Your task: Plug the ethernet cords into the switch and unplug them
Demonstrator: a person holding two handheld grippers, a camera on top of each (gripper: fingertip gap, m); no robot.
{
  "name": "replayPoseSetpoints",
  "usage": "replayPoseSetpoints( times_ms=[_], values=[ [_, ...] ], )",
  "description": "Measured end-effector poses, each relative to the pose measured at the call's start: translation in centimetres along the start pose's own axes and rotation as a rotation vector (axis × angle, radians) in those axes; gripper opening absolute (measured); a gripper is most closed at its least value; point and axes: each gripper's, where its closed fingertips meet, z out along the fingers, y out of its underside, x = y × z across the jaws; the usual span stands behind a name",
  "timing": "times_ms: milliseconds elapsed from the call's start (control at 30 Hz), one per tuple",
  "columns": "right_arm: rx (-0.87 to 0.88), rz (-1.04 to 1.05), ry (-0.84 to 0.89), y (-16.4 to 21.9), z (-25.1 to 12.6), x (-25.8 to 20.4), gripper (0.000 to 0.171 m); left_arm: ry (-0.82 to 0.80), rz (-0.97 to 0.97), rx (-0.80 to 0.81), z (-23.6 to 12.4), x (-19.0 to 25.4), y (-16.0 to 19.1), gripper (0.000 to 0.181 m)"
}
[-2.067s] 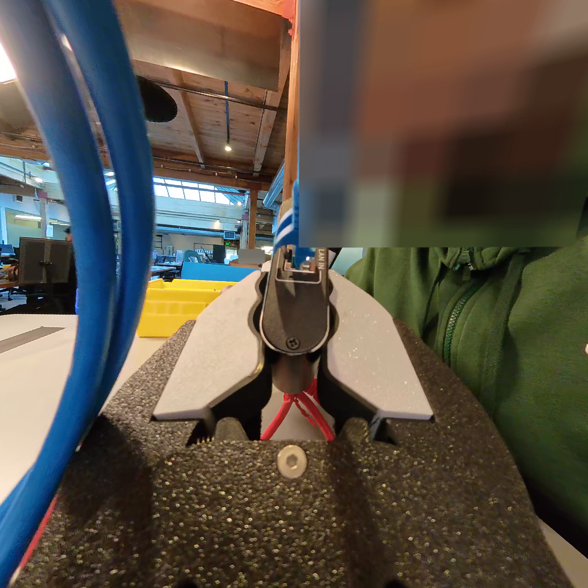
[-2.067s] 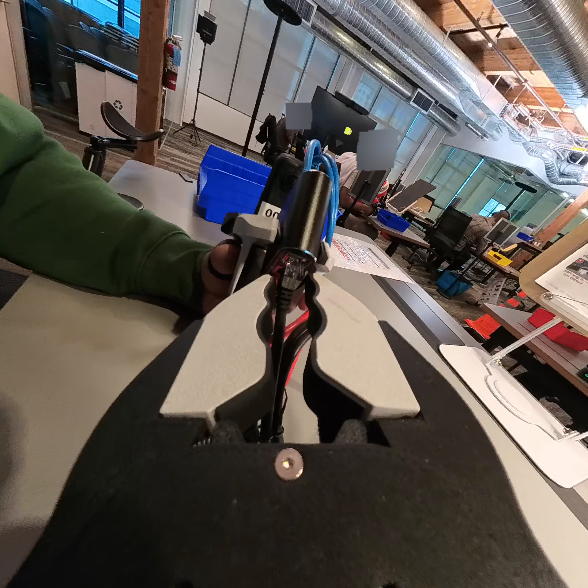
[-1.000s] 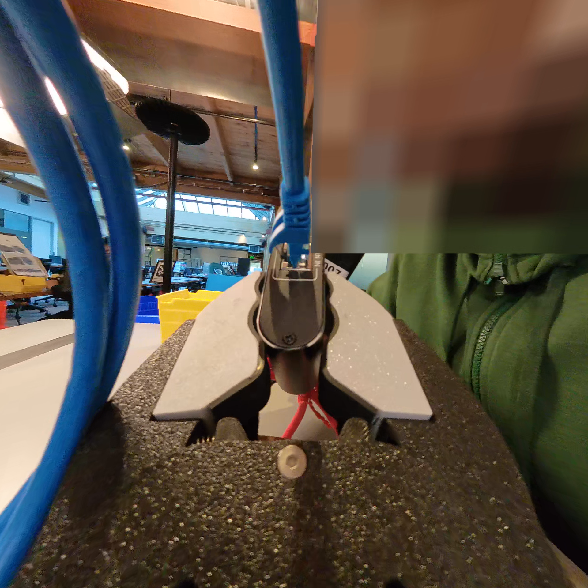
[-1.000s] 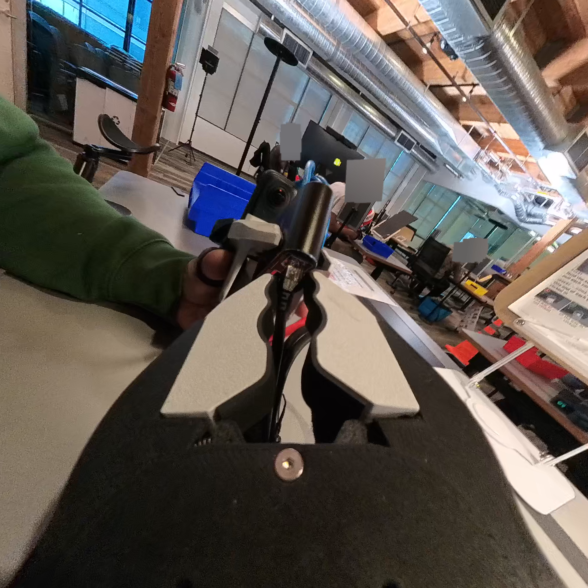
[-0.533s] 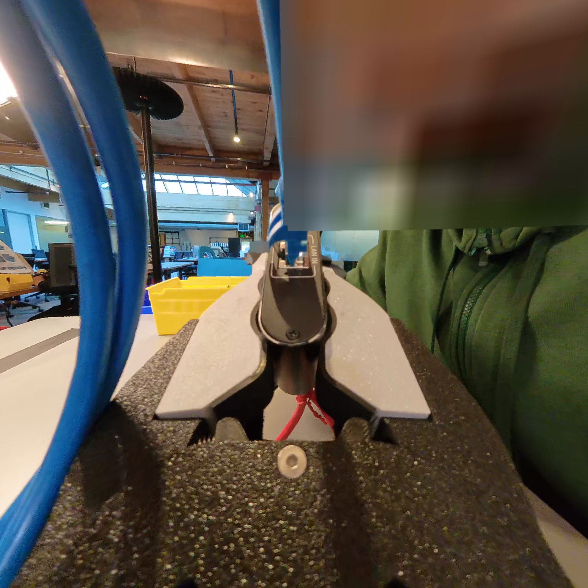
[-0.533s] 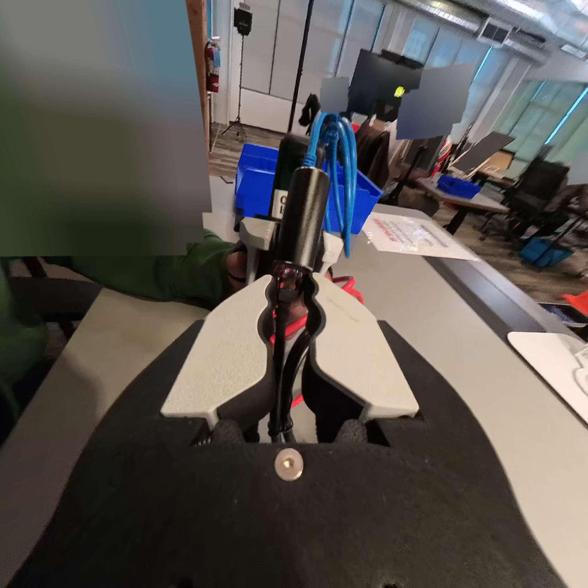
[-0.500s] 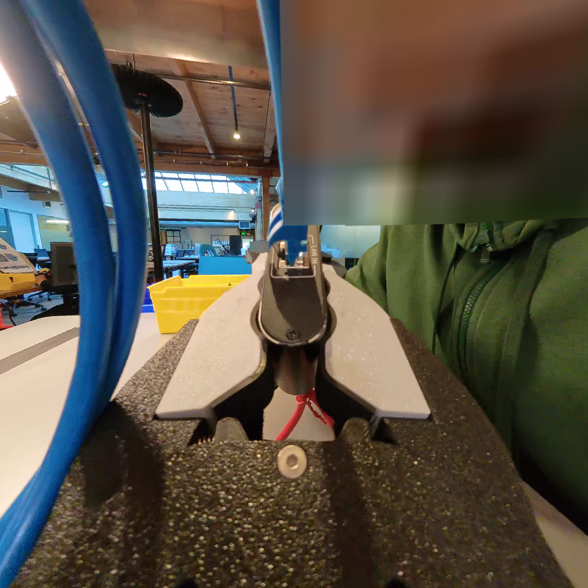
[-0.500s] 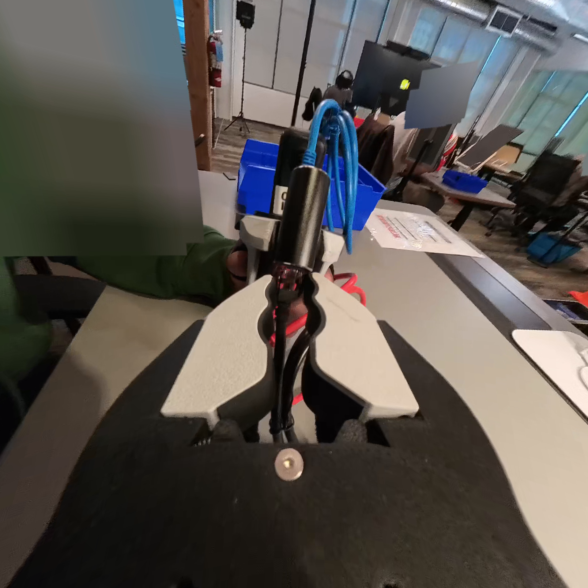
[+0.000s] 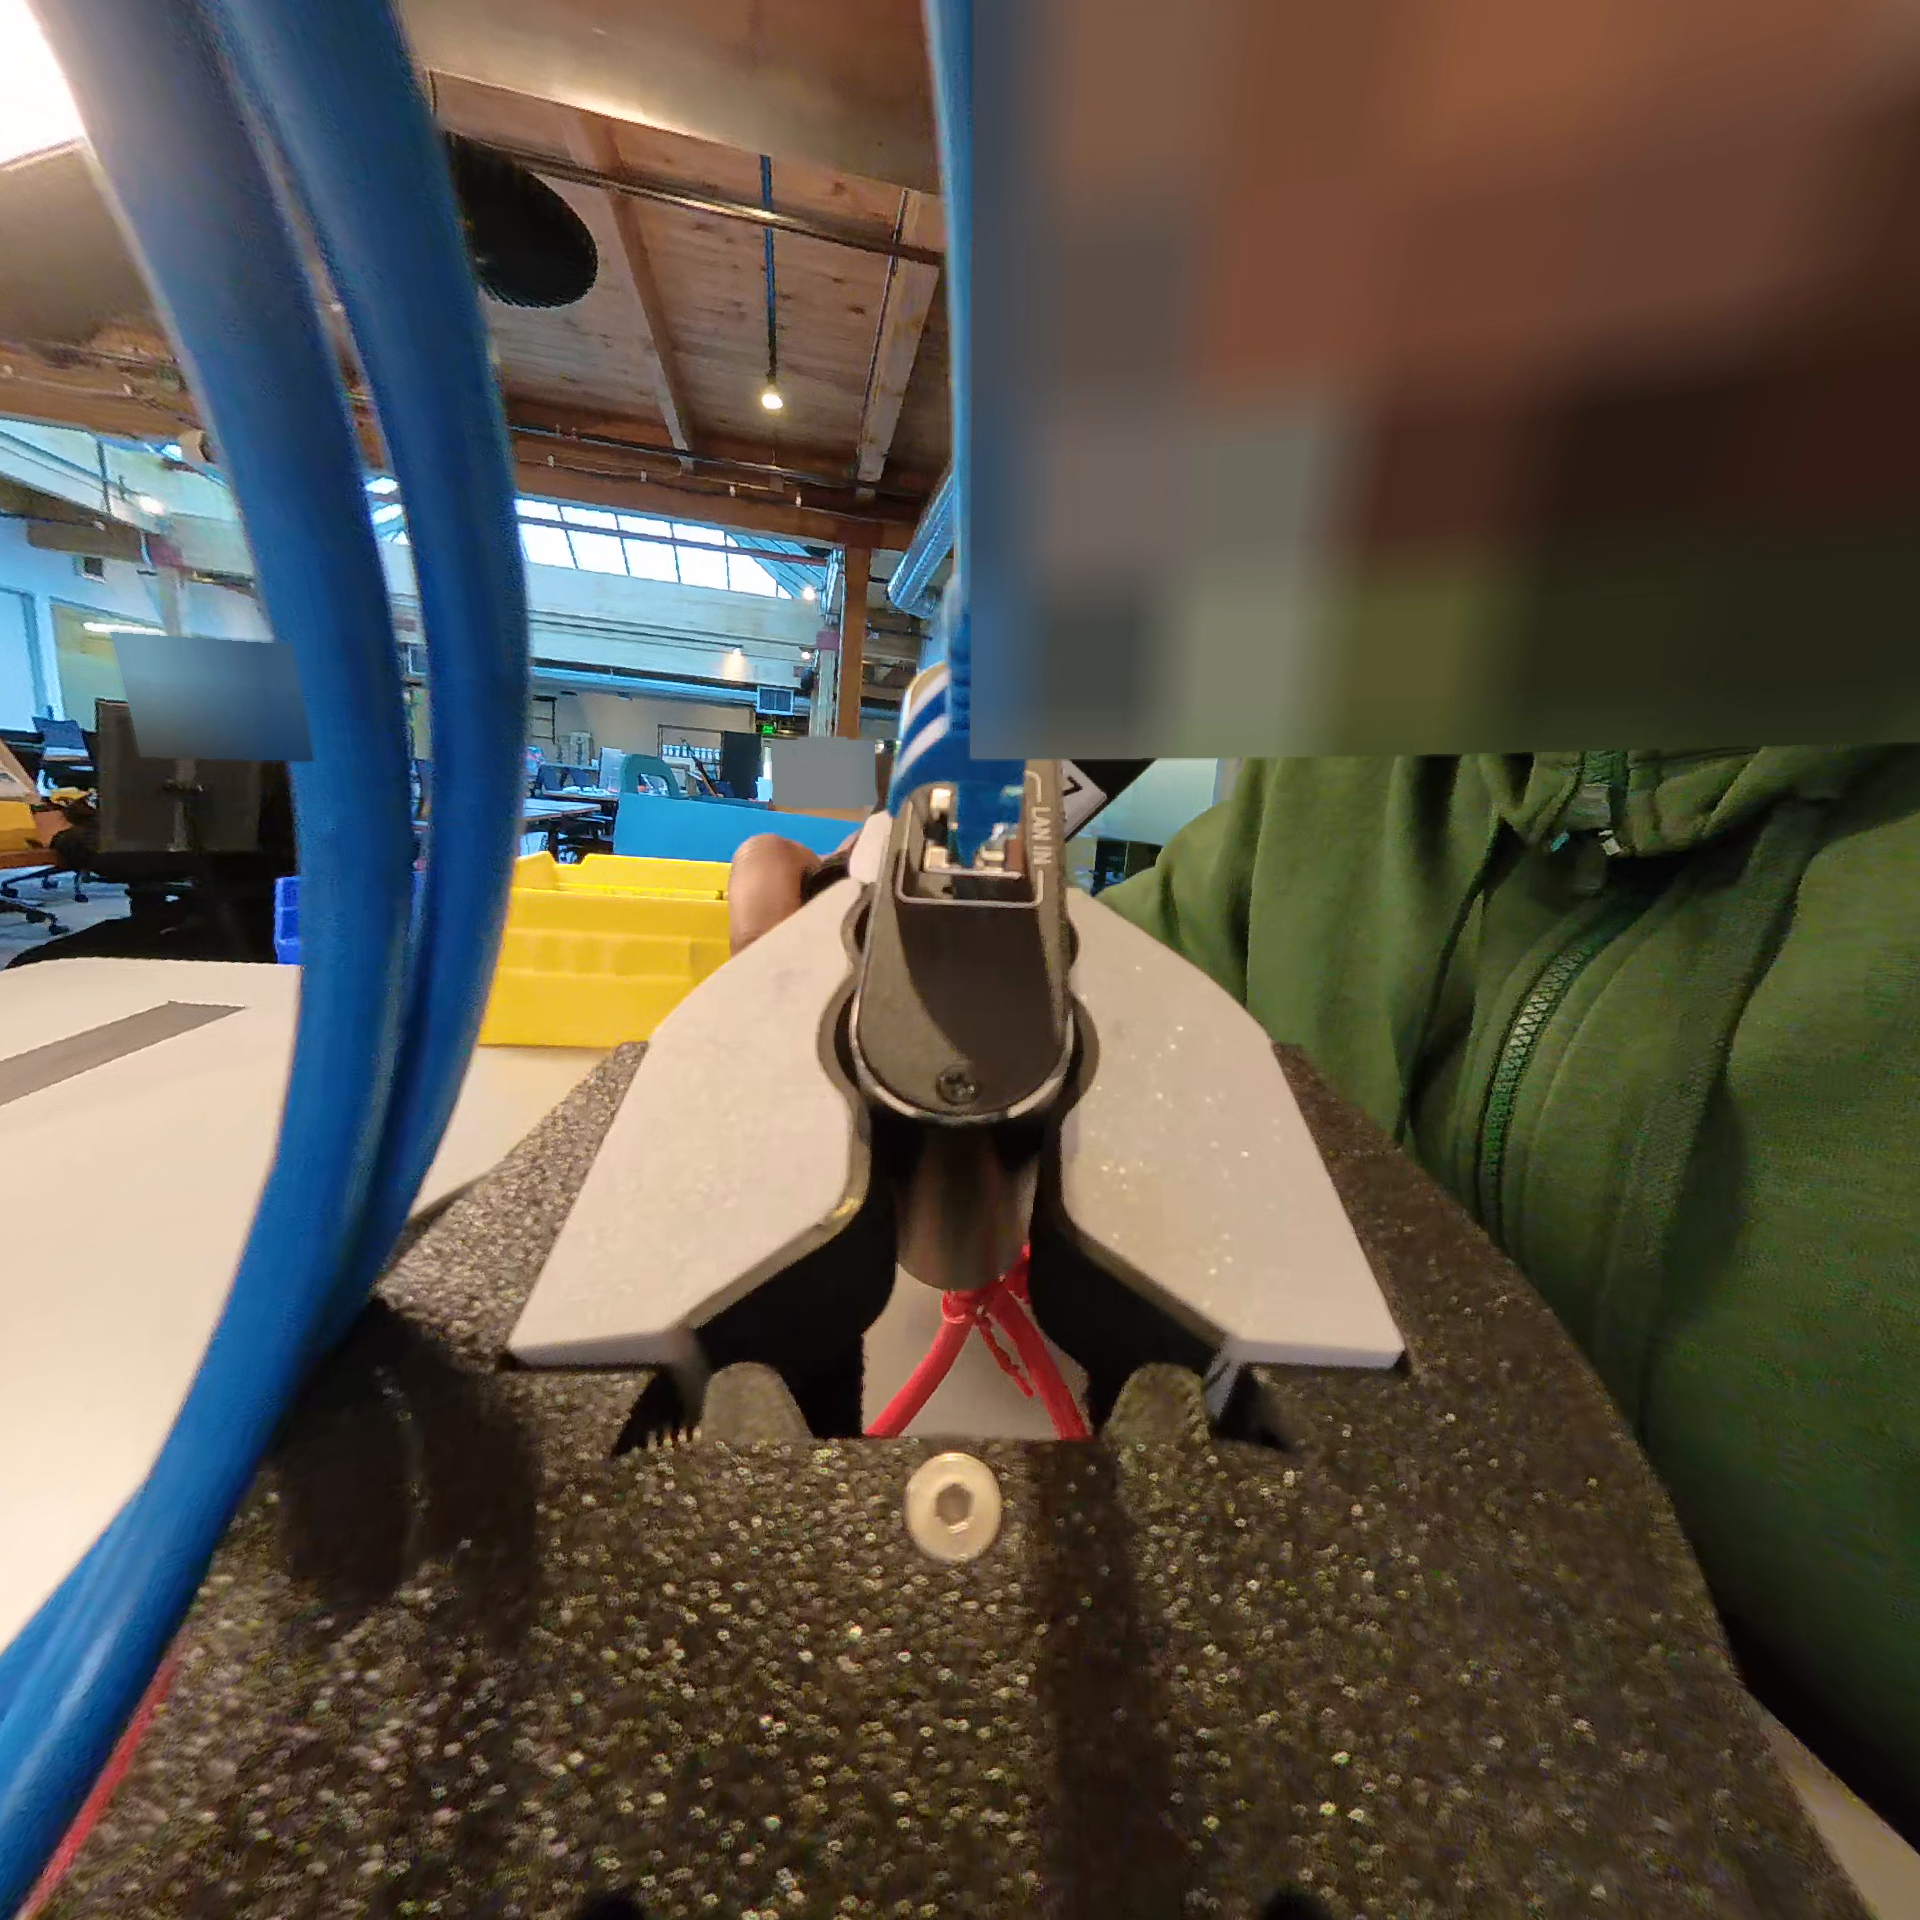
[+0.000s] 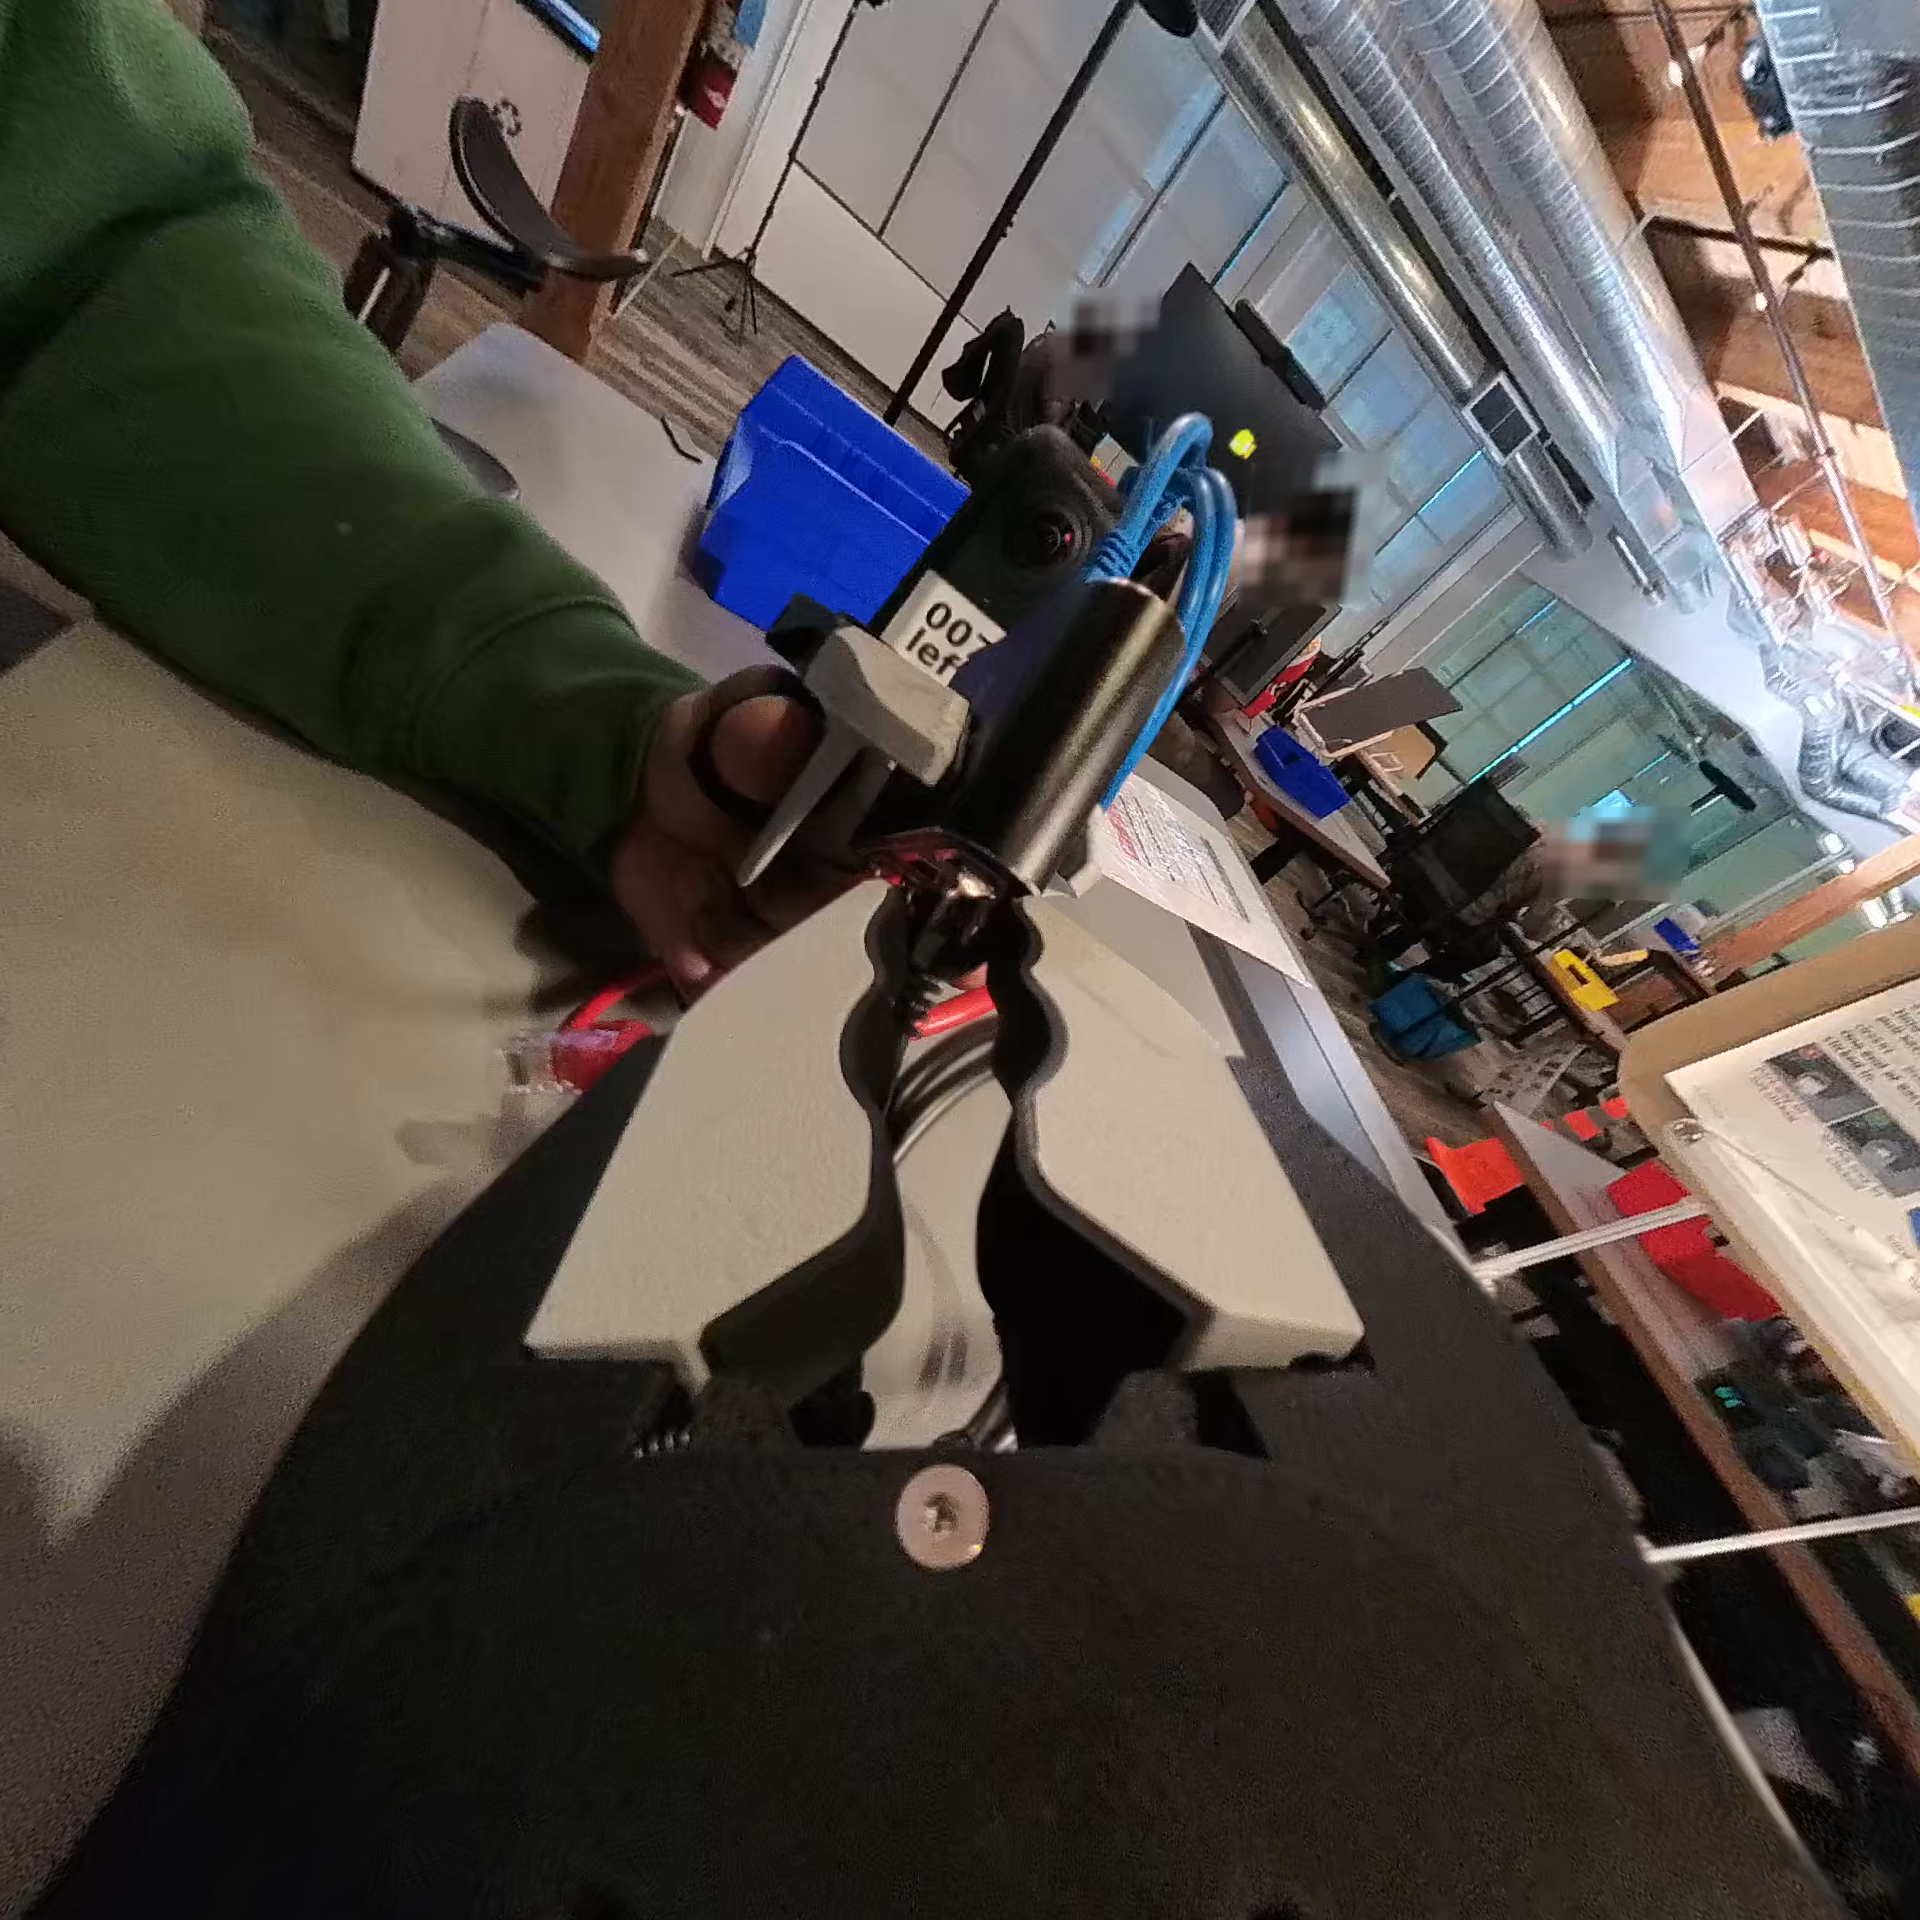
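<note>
In the left wrist view my left gripper is shut on a slim black switch, held upright. A blue ethernet cord is plugged into its top end and loops past on the left. In the right wrist view my right gripper is shut on a black cord's plug, pressed against the lower end of the switch. The left gripper holds the switch just ahead. A red cord lies loose on the table under both; it also shows in the left wrist view.
A person in a green hoodie sits close behind the grippers, a sleeve on the grey table. A yellow bin, a blue bin and a printed sheet lie farther back. A document stand is at right. Both grippers' tips are close together, under 4 cm apart.
My right gripper has rolled and tilted, so its view now leans, and it has come closer to the switch's lower end. The left gripper has stayed shut on the switch, nearly still.
</note>
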Motion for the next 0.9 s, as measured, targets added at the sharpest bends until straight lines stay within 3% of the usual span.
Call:
replayPoseSetpoints(
  times_ms=[200, 533, 667, 900],
  values=[
    [0.014, -0.018, -0.005, 0.1, -0.3, 0.0, 0.016, -0.02, 0.024, -0.032, 0.3, -0.1, 0.1, 0.028],
    [0.118, 0.533, -0.054, 0.6, 0.5, 0.6, 0.015, -0.11, 0.097, -0.036, -0.2, -1.1, -0.5, 0.029],
    [0.056, 0.44, 0.0, 1.7, 0.5, 1.1, 0.015, -0.146, 0.004, -0.047, -0.3, -2.2, 0.0, 0.029],
    [-0.084, 0.238, 0.219, 4.7, -0.9, 4.8, 0.015, -0.448, -0.258, -0.063, -2.7, -7.1, -0.3, 0.065]
  ],
)
